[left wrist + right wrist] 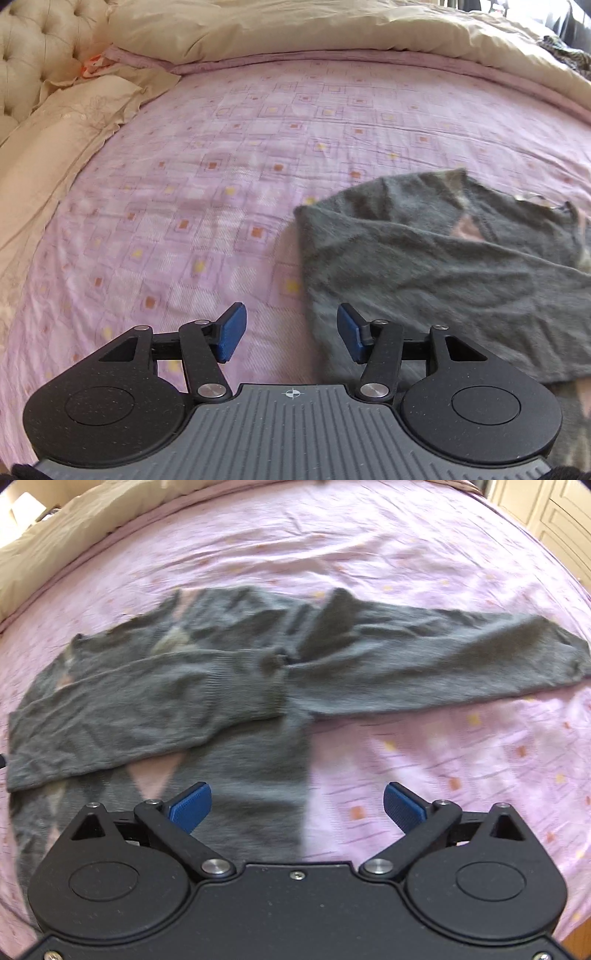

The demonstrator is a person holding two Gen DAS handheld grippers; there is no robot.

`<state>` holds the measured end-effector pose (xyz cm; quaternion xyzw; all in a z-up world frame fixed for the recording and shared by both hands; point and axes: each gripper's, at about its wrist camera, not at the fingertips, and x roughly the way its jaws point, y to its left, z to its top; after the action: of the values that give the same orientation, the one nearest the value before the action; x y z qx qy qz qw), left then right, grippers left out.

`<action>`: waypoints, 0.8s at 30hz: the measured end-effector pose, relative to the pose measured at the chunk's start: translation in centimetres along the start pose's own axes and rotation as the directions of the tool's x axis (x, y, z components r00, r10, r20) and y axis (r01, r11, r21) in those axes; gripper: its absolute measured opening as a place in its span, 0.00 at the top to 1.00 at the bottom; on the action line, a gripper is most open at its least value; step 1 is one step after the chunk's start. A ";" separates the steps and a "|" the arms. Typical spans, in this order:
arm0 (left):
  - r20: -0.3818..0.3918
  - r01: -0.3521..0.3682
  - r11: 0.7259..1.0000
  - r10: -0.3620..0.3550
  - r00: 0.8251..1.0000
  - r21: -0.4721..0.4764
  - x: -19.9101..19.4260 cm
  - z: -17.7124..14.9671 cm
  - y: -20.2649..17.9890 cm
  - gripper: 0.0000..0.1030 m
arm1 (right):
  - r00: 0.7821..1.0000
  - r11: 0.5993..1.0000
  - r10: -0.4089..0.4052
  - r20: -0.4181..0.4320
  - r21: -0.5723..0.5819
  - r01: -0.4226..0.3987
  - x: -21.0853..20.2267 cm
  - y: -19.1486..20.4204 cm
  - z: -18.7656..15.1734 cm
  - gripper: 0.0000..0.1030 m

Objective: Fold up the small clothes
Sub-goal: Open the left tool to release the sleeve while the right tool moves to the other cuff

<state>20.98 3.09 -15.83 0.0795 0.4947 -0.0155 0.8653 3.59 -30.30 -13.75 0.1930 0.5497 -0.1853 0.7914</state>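
While the grey sweater [229,686] lies mid-frame on the bed [443,768], both the left claw [291,332] and right claw [297,806] gape empty at bottom.

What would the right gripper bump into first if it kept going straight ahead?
Most likely the grey sweater. The right gripper is open above its side edge, with the sleeves straight ahead, though how high it hovers is unclear.

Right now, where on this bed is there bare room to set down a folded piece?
The widest free patch is pink patterned bedsheet, bordered by cream pillows, the rolled-back beige duvet and the grey knitted sweater. A smaller bare strip lies below the sweater's outstretched sleeve, toward the open right gripper. The sweater's middle is crowded.
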 end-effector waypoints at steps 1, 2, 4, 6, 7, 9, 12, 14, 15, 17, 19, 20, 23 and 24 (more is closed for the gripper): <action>-0.010 0.012 1.000 -0.012 1.000 -0.005 -0.5 -0.5 -0.3 0.49 | 1.000 1.000 -0.003 -0.002 0.005 0.003 0.1 -0.8 -0.1 0.03; -0.019 0.024 1.000 -0.025 1.000 -0.005 -1.1 -1.1 -0.8 0.49 | 1.000 1.000 -0.003 -0.003 0.012 0.003 0.1 -1.6 -0.2 0.03; -0.039 0.047 0.999 -0.046 0.998 0.011 -2.0 -2.5 -1.9 0.48 | 1.000 1.000 -0.008 -0.004 0.026 0.008 0.2 -3.5 -0.4 0.03; -0.060 0.060 0.998 -0.058 0.997 0.033 -2.8 -4.0 -3.5 0.48 | 1.000 0.999 -0.020 -0.003 0.031 0.020 0.2 -5.3 -0.6 0.03; -0.073 0.067 0.997 -0.063 0.995 0.044 -3.0 -4.7 -4.3 0.48 | 1.000 0.999 -0.029 -0.002 0.031 0.029 0.1 -6.2 -0.7 0.03; -0.101 0.079 0.995 -0.072 0.992 0.064 -3.4 -6.0 -5.9 0.48 | 0.999 0.998 -0.046 -0.001 0.030 0.046 0.1 -8.1 -0.7 0.03; -0.126 0.096 0.992 -0.085 0.988 0.087 -3.6 -7.5 -8.3 0.48 | 0.998 0.997 -0.066 0.010 0.041 0.065 -0.1 -11.2 -0.4 0.03; -0.140 0.104 0.990 -0.090 0.986 0.099 -3.8 -8.2 -9.8 0.48 | 0.996 0.995 -0.080 0.026 0.060 0.079 -0.4 -13.5 -0.1 0.03; -0.147 0.109 0.989 -0.093 0.985 0.105 -3.7 -8.5 -10.5 0.48 | 0.996 0.994 -0.085 0.035 0.074 0.082 -0.5 -14.7 0.1 0.03; -0.171 0.108 0.988 -0.089 0.981 0.108 -3.2 -8.9 -11.6 0.48 | 0.994 0.990 -0.093 0.057 0.109 0.086 -0.8 -17.0 0.6 0.03; -0.181 0.077 0.992 -0.058 0.982 0.097 -2.8 -9.3 -12.3 0.44 | 0.990 0.984 -0.105 0.093 0.151 0.090 -1.0 -19.4 1.2 0.03; -0.168 0.056 0.994 -0.040 0.985 0.091 -2.9 -9.5 -12.6 0.42 | 0.987 0.981 -0.110 0.114 0.172 0.089 -1.1 -20.5 1.5 0.03; -0.158 -0.002 0.998 0.012 0.987 0.065 -2.7 -9.9 -12.8 0.30 | 0.979 0.971 -0.117 0.168 0.227 0.077 -1.0 -23.6 2.4 0.03; -0.158 -0.010 0.999 0.017 0.987 0.048 -2.7 -9.9 -12.7 0.26 | 0.978 0.968 -0.110 0.177 0.242 0.065 -0.7 -24.5 2.8 0.03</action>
<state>9.79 -8.08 -20.04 0.1042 0.5606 -0.0152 0.8213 -6.84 -52.69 -14.65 0.2422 0.4543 -0.3015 0.8025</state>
